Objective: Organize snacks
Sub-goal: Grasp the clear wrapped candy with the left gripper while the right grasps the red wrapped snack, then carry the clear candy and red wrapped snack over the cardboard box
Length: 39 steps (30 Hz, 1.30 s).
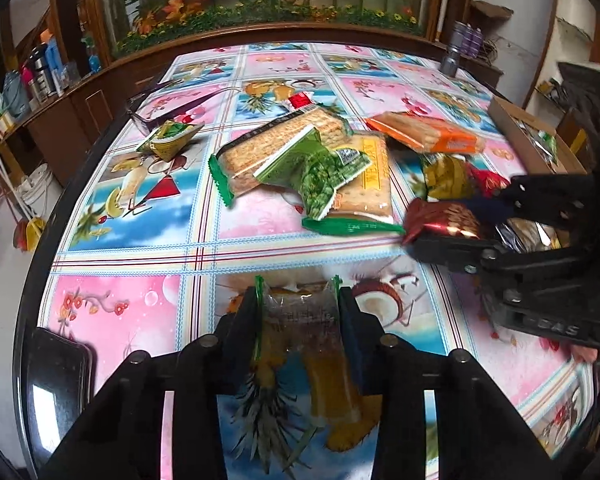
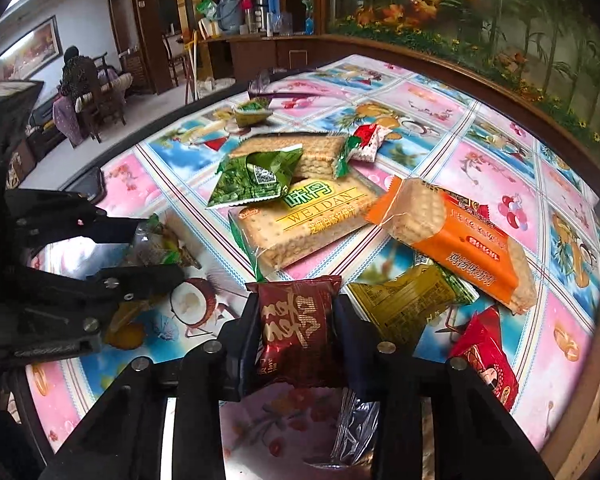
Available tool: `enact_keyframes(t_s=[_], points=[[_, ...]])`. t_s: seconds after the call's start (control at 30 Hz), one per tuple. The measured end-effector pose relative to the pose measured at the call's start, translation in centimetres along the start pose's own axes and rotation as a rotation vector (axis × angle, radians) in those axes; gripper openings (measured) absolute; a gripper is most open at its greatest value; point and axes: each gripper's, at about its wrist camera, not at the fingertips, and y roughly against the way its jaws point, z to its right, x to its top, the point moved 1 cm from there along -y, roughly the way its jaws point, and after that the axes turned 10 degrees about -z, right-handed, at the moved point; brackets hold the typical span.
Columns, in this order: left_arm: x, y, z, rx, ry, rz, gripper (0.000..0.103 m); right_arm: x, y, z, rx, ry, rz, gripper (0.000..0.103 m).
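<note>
Holding a clear, nearly transparent plastic snack wrapper with green serrated ends (image 1: 300,320) between the pads of the left gripper (image 1: 300,312), jaws narrow and pressed on both sides of it, low over the glossy tablecloth printed with pink and blue fruit squares (image 1: 140,208). Gripping a dark red foil snack packet with gold script (image 2: 296,332) in the right gripper (image 2: 296,340), jaws narrow too and closed against its two edges, just above the cloth. Lying in a loose heap near the table's middle: a large cracker pack with a yellow and green label (image 2: 300,220), a small green crinkled pouch (image 2: 256,180) on top of it, a long green-ended biscuit pack (image 1: 276,148) partly under both, and an orange cracker pack (image 2: 460,240) tilted over the heap's right side. Sitting close beside the right gripper: an olive-gold packet (image 2: 404,300) and a bright red packet (image 2: 488,356), both near the table's right edge. Standing apart toward the far left corner: a small green and yellow pouch (image 1: 168,140), with purple-framed glasses (image 1: 152,116) just behind it. Resting at the right border: a brown cardboard box (image 1: 532,136) with some packets inside. Leaving bare cloth on the near left, beside a dark phone (image 1: 56,384) at the table's black rim, and a wide free strip along the far side up to a grey metal tin (image 1: 452,60).
</note>
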Motion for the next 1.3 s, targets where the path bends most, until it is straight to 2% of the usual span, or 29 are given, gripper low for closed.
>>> enact_keyframes(t_s=[0.1, 0.2, 0.23, 0.37, 0.5, 0.8, 1.17, 1.3], points=[[0.2, -0.1, 0.3, -0.003, 0.011, 0.011, 0.036, 0.0, 1.6, 1.0, 0.074, -0.054, 0.068, 0.037], [0.7, 0.0, 0.4, -0.07, 0.037, 0.017, 0.035, 0.1, 3.2, 2.9, 0.185, -0.151, 0.151, 0.037], [0.8, 0.0, 0.5, -0.081, 0.039, 0.019, 0.035, 0.0, 3.5, 3.2, 0.195, -0.168, 0.173, 0.037], [1.2, 0.6, 1.5, -0.097, 0.028, 0.047, 0.035, 0.1, 4.5, 4.4, 0.153, -0.228, 0.231, 0.037], [1.6, 1.0, 2.3, -0.118, 0.023, 0.054, 0.035, -0.2, 5.9, 6.8, 0.202, -0.35, 0.296, 0.037], [2.5, 2.0, 3.1, -0.151, 0.014, 0.068, 0.035, -1.8, 8.7, 13.2, 0.23, -0.551, 0.389, 0.037], [3.0, 2.5, 3.9, -0.155, 0.0, 0.073, 0.035, -3.1, 9.6, 15.8, 0.286, -0.64, 0.41, 0.037], [3.7, 2.9, 4.9, -0.161, -0.02, 0.081, 0.035, -3.2, 10.1, 16.3, 0.279, -0.647, 0.427, 0.037]])
